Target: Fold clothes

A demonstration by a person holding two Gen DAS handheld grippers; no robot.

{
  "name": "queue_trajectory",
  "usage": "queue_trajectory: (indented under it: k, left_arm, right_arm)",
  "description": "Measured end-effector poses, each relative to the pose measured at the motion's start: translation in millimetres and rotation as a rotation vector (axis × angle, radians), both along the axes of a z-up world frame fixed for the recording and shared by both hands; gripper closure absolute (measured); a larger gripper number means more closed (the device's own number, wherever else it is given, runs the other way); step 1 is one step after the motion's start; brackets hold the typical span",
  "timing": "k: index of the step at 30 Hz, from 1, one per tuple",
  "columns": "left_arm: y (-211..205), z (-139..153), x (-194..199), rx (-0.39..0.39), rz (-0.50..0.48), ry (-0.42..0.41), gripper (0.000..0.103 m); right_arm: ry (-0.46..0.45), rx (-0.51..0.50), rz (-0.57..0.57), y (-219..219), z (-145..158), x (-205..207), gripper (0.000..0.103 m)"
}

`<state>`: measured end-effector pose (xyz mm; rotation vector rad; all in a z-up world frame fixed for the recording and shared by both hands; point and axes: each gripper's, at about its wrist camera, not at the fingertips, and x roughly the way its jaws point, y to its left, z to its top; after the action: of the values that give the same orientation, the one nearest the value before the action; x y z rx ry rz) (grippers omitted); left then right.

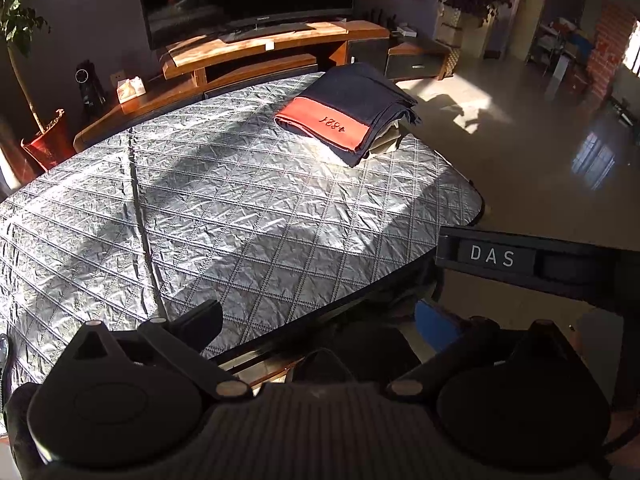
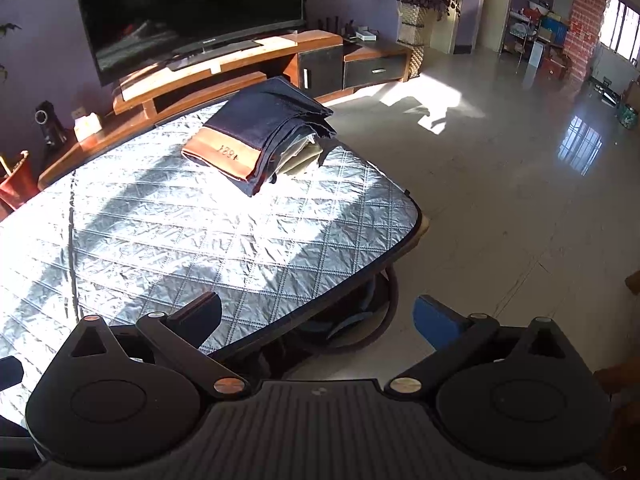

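The cover on my table (image 1: 248, 216) was silver-grey, quilted in a diamond pattern, with a dark edging. The folded garment (image 1: 352, 112) on it was navy, crossed by a red-orange band carrying dark numerals, and a pale khaki piece (image 2: 302, 156) showed beneath it. My left gripper (image 1: 320, 320) was black with one blue finger pad (image 1: 434, 326); my right gripper (image 2: 320, 320) matched, black with a blue pad (image 2: 434, 322). The TV stand (image 2: 248, 60) was warm brown wood, the floor (image 2: 500, 200) glossy pale grey.
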<state>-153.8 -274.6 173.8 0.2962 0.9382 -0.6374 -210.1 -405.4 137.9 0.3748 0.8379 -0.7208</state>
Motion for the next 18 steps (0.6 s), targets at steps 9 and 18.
queue_trajectory:
  k: [9,18]
  left_arm:
    - [1,-2,4,-0.009,0.012,0.021,0.001]
    - [7,-6,13,-0.103,0.005,0.100,0.001]
  right_arm:
    - [-0.002,-0.006,0.007,2,1,0,0.000]
    - [-0.001,-0.003,0.007,3,0,-1,0.000]
